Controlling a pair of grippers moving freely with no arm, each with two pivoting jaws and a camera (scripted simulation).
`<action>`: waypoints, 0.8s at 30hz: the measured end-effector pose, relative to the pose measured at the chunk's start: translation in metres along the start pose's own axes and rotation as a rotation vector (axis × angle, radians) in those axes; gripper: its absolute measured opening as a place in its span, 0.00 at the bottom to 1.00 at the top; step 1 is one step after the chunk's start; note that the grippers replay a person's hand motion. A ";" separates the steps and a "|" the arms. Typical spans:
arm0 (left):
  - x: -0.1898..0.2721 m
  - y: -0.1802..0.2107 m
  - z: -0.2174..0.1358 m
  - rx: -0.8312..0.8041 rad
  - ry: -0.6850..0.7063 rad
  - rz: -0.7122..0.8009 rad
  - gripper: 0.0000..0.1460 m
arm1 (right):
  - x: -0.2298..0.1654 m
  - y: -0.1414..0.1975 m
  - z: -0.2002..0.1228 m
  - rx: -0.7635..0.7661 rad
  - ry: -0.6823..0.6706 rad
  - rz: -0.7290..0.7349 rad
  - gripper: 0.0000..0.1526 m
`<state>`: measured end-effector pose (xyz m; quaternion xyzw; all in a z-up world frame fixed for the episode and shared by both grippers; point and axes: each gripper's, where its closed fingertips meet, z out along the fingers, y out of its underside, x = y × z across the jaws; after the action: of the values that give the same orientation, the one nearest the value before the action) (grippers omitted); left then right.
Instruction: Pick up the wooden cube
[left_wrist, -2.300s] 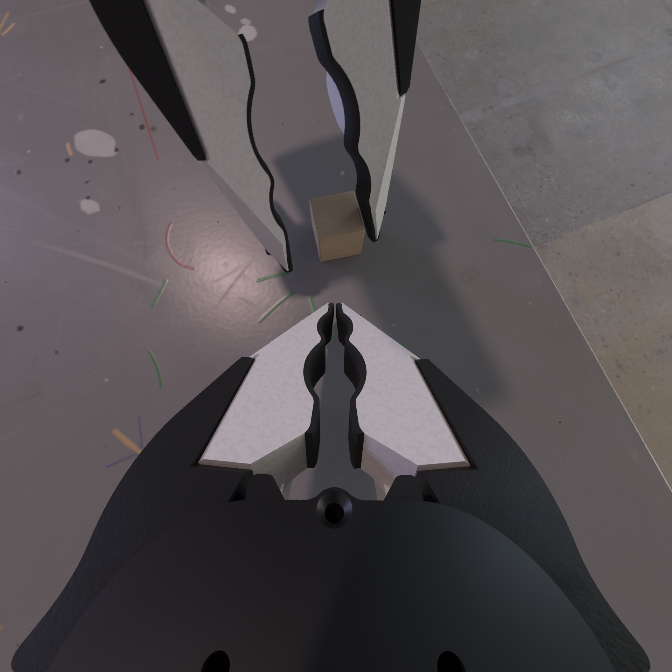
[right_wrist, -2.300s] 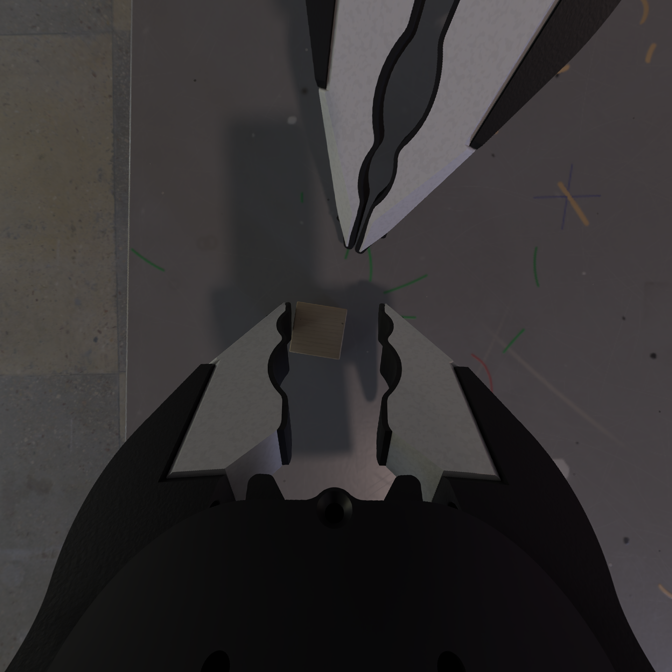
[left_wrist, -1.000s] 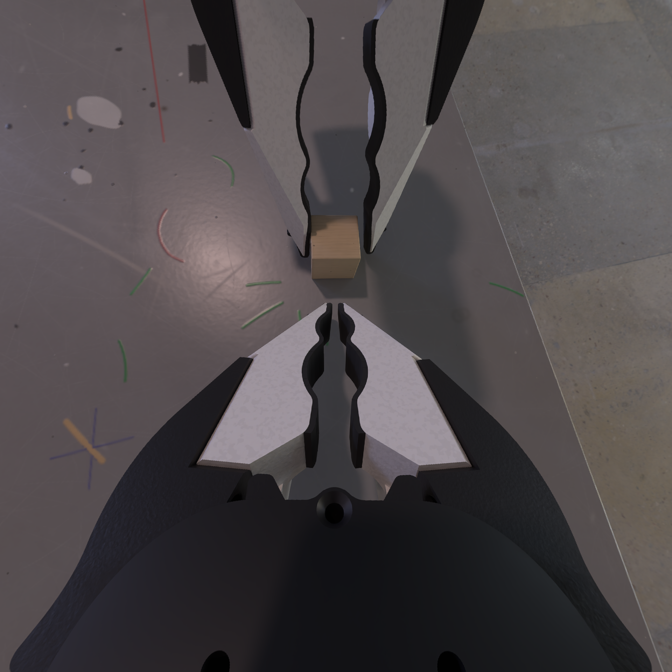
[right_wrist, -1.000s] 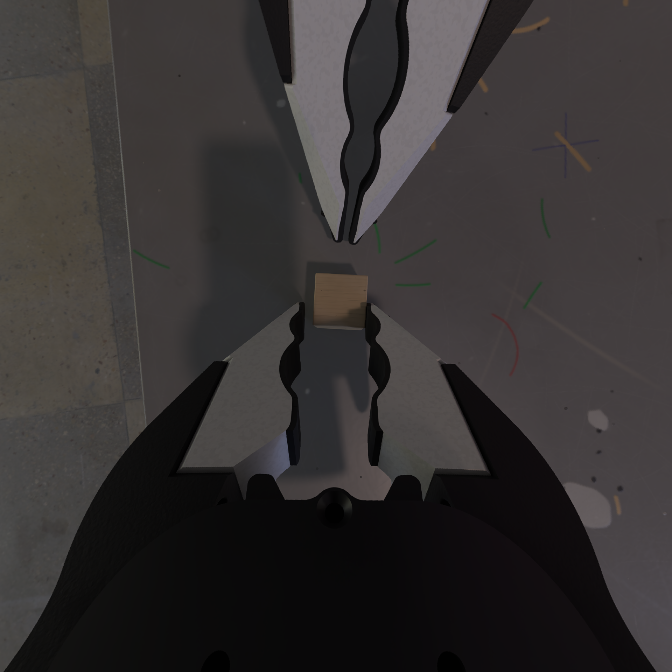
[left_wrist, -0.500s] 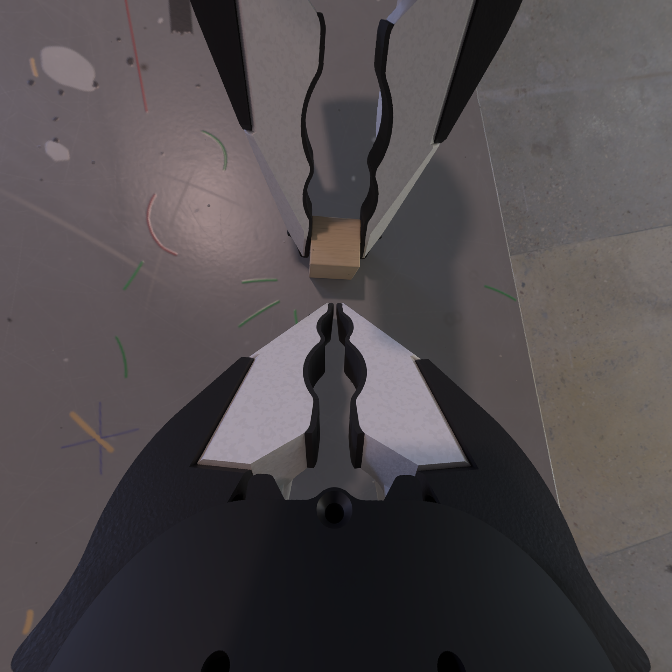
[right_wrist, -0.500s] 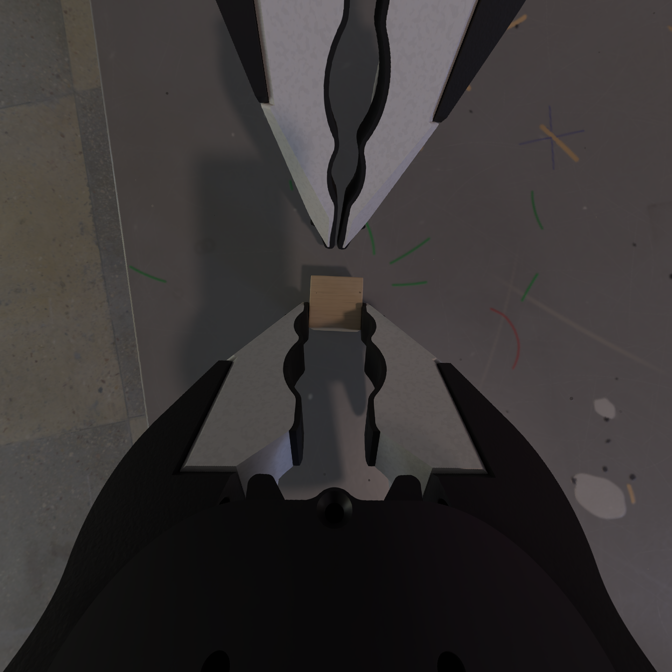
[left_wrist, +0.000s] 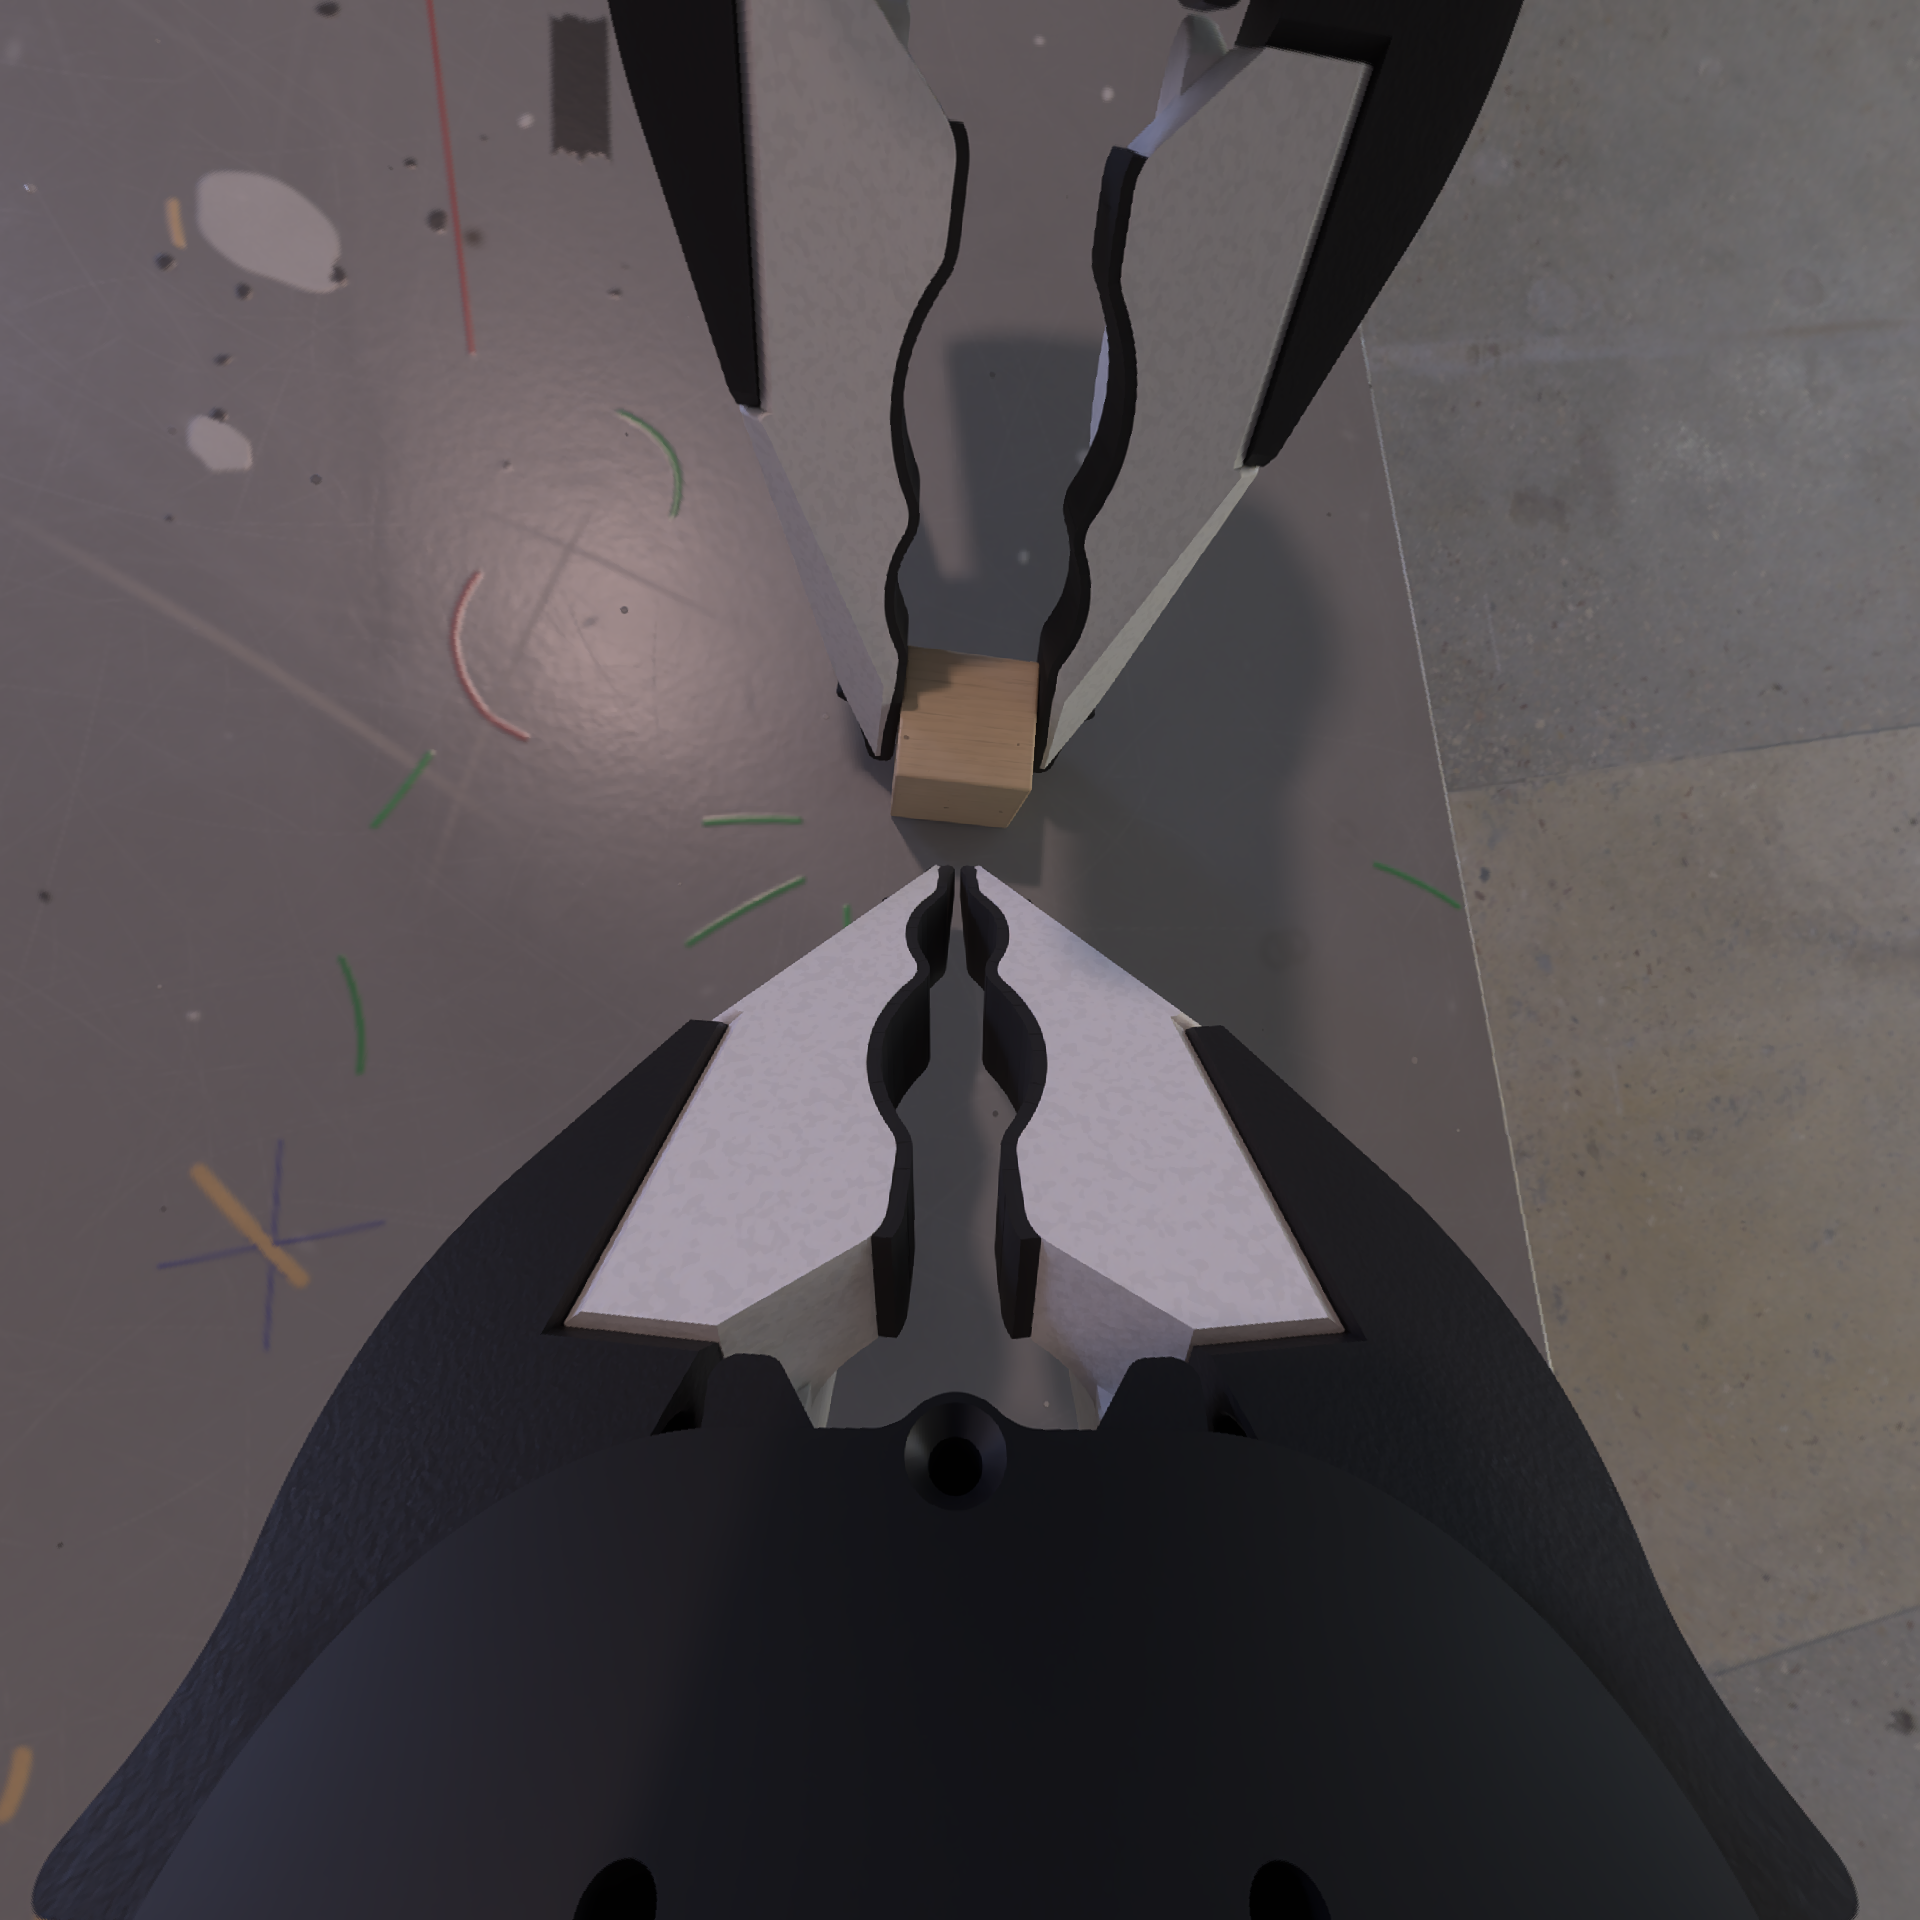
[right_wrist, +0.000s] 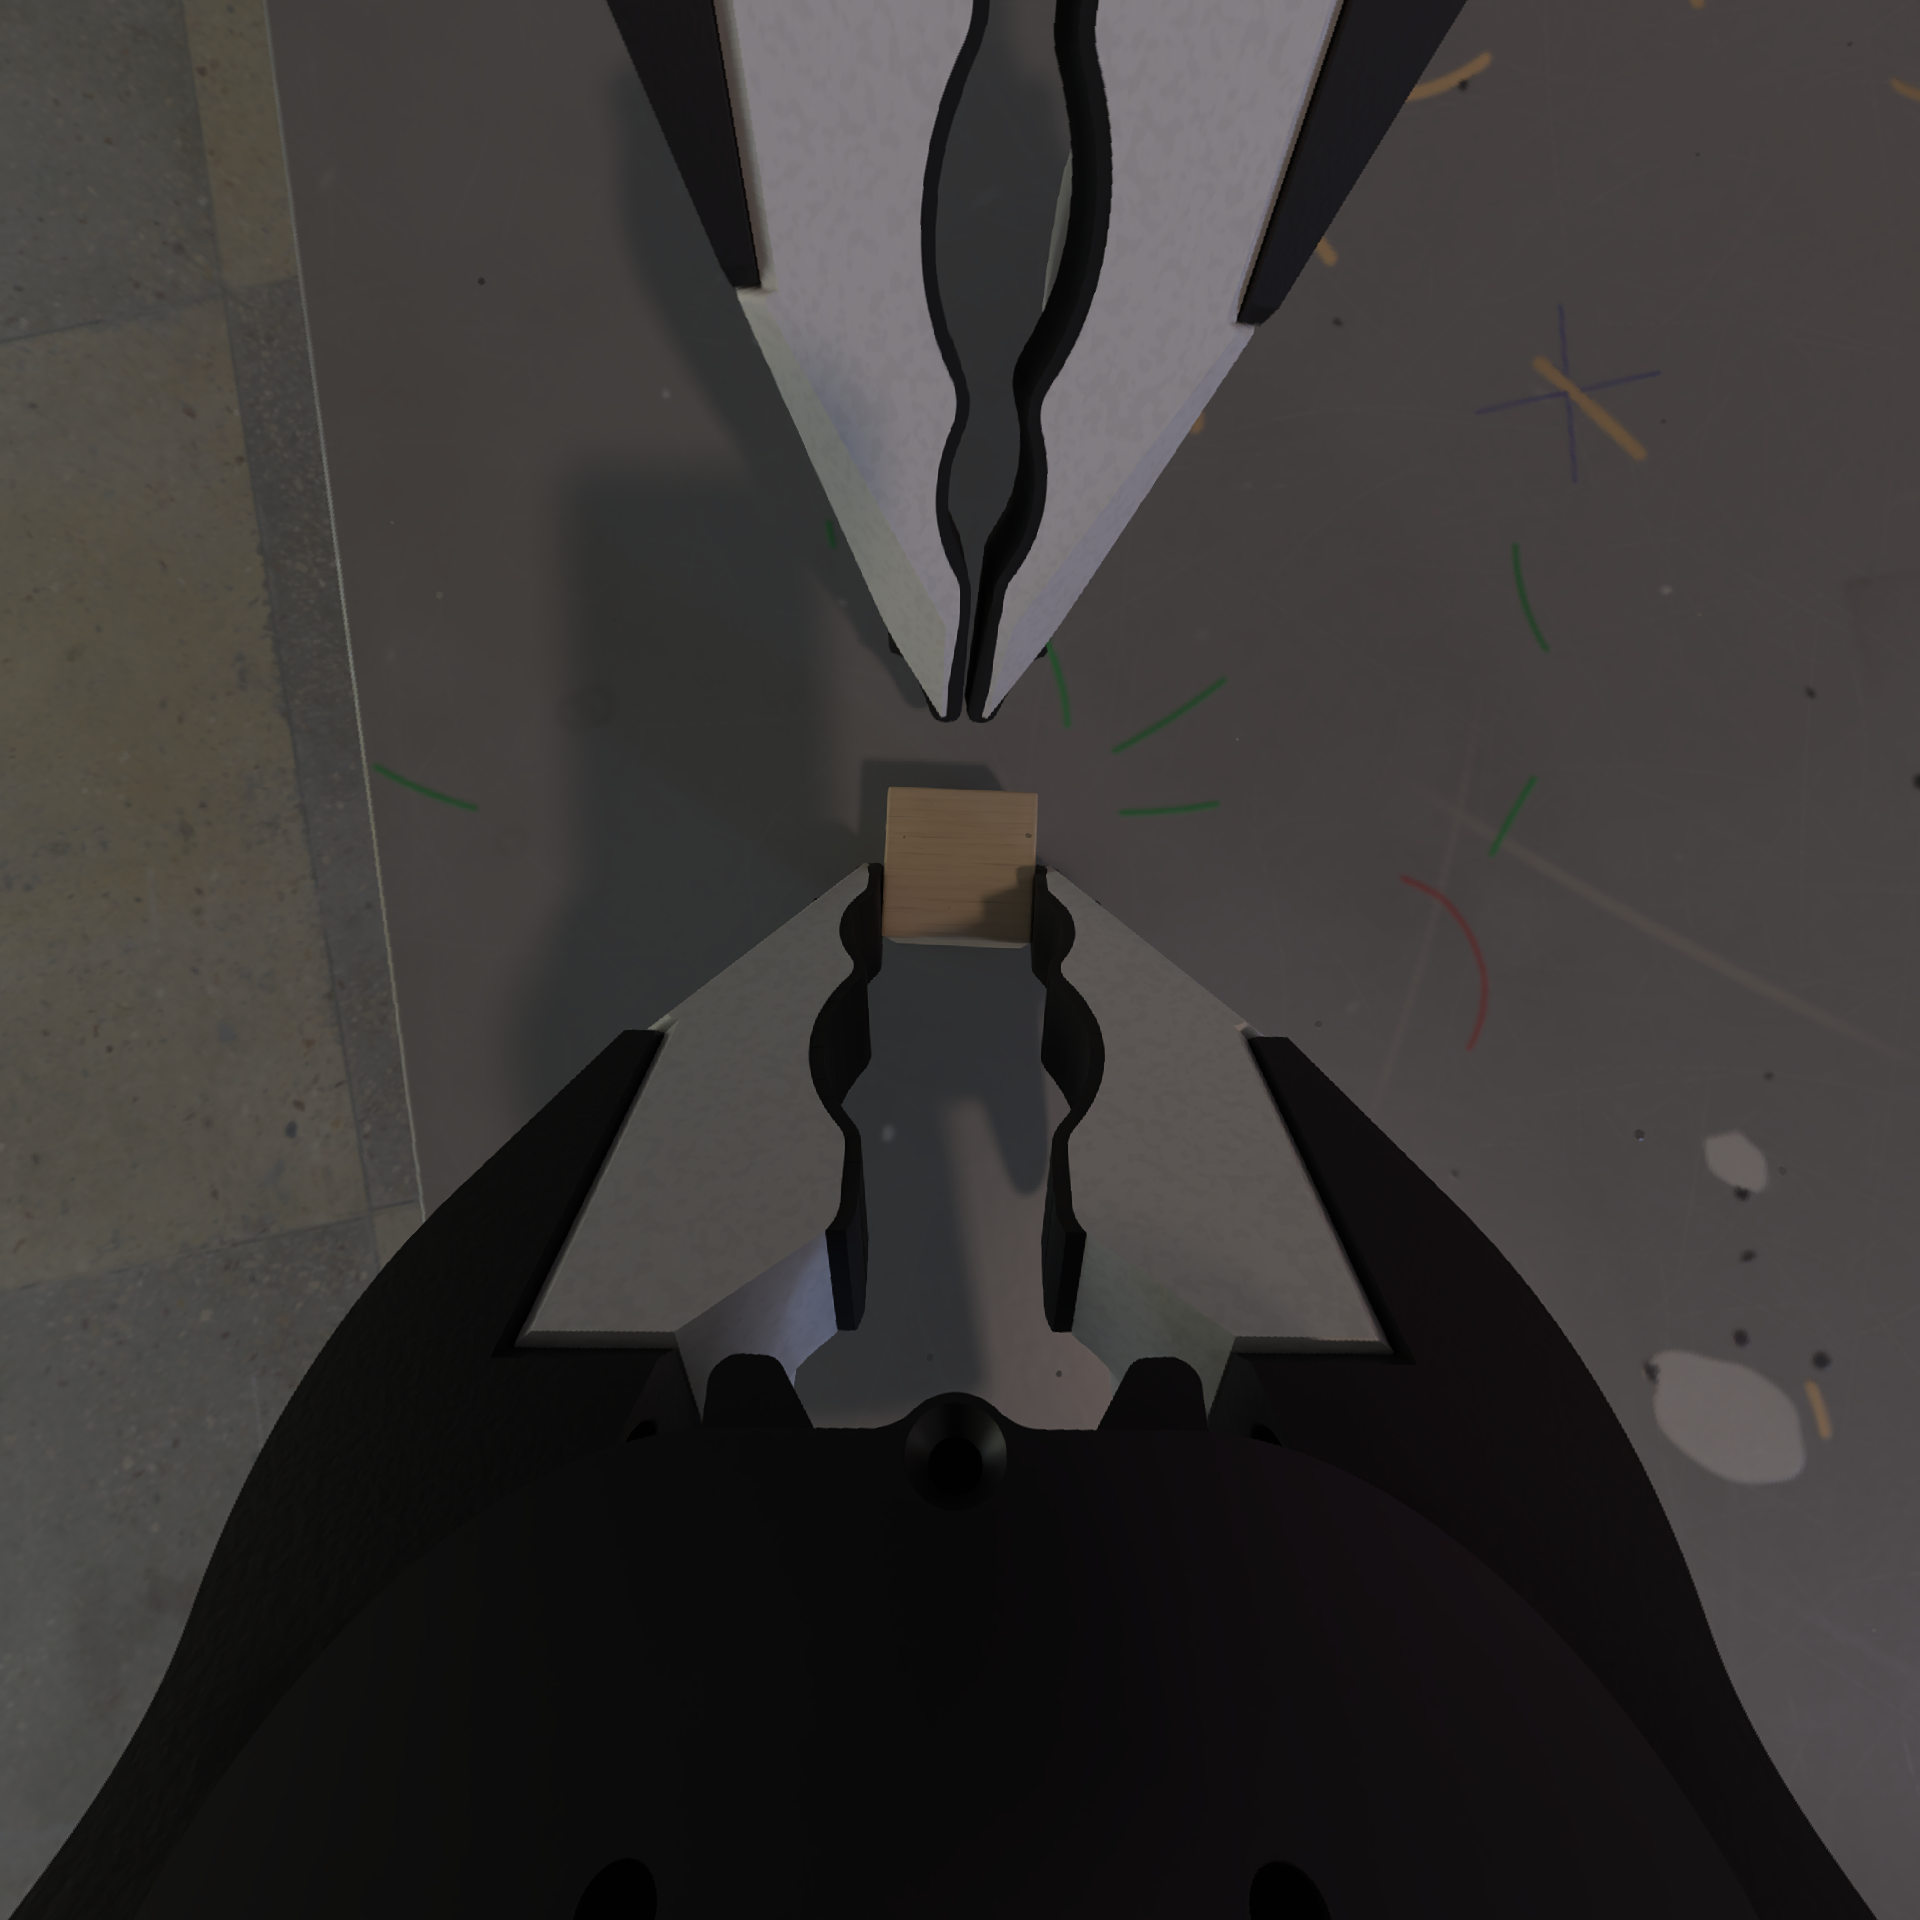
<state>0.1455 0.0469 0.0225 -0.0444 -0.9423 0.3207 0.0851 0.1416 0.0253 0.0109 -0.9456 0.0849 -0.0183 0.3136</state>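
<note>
The wooden cube (left_wrist: 966, 748) is small and light brown, near the table's edge. In the left wrist view my right gripper (left_wrist: 966, 740) comes in from the top, and its two fingertips press the cube's left and right sides. In the right wrist view the cube (right_wrist: 961, 862) sits between that gripper's own fingertips (right_wrist: 956, 885), held at the very tips with about half of it sticking out in front. My left gripper (left_wrist: 958, 875) is shut and empty, its tips just short of the cube. It also shows in the right wrist view (right_wrist: 966, 712), pointing at the cube.
The grey table (left_wrist: 520, 644) has paint blotches, scratches and coloured marks. Its edge (left_wrist: 1455, 831) runs close to the cube, with concrete floor (left_wrist: 1683, 623) beyond. In the right wrist view that edge (right_wrist: 358, 748) is on the left.
My right gripper's fingers have closed from wide open until both touch the cube's sides, and the cube has squared up between them. My left gripper stayed shut, close in front of the cube.
</note>
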 end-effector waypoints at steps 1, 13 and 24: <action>0.000 0.000 0.001 -0.006 0.000 0.003 0.01 | 0.000 0.000 0.000 0.000 0.000 0.001 0.18; 0.000 -0.001 0.008 -0.075 -0.011 0.008 0.01 | 0.000 0.000 0.000 0.013 0.012 0.011 0.18; -0.001 0.001 0.009 0.084 -0.028 0.026 0.01 | 0.000 0.001 -0.001 0.020 0.021 0.007 0.18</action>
<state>0.1445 0.0420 0.0147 -0.0485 -0.9285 0.3616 0.0697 0.1414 0.0245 0.0111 -0.9419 0.0914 -0.0278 0.3219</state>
